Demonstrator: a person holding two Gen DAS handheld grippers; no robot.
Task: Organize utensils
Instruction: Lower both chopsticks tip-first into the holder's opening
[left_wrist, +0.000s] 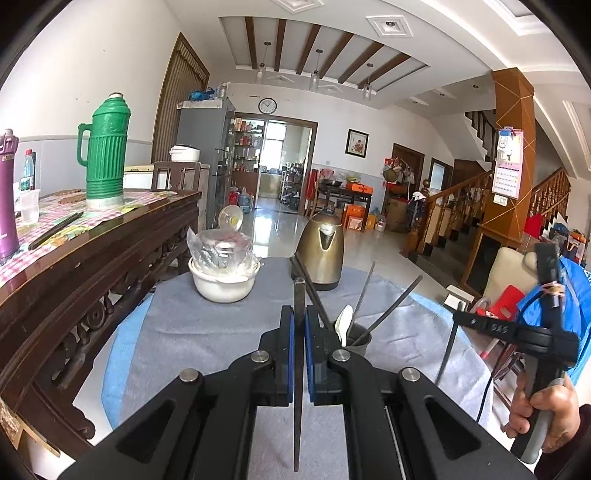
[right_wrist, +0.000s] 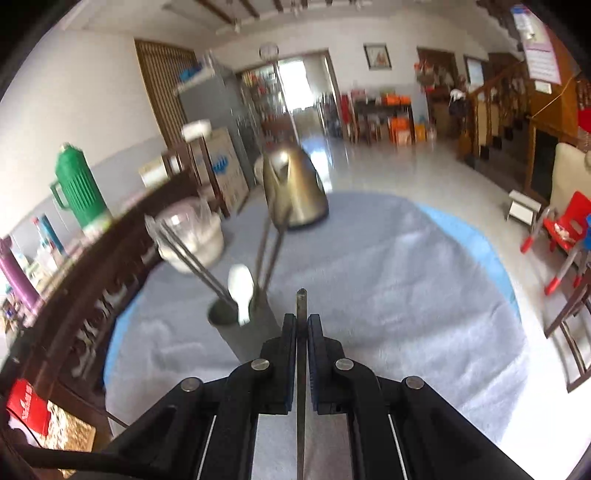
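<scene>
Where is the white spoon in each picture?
Left wrist view: the white spoon stands in the dark cup, lower middle, just right of the left tool's tip.
Right wrist view: the spoon is left of centre, in the same cup, blurred, up and left of the right tool's tip.
Shared landmark: the brass kettle stands behind the cup in both.

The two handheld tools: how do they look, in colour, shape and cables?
The left tool is matte black plastic with two flat fingers lined by blue pads and round silver pivot bolts. The right tool is built the same. In the left view a black cable hangs beside its black frame and grey handle.
</scene>
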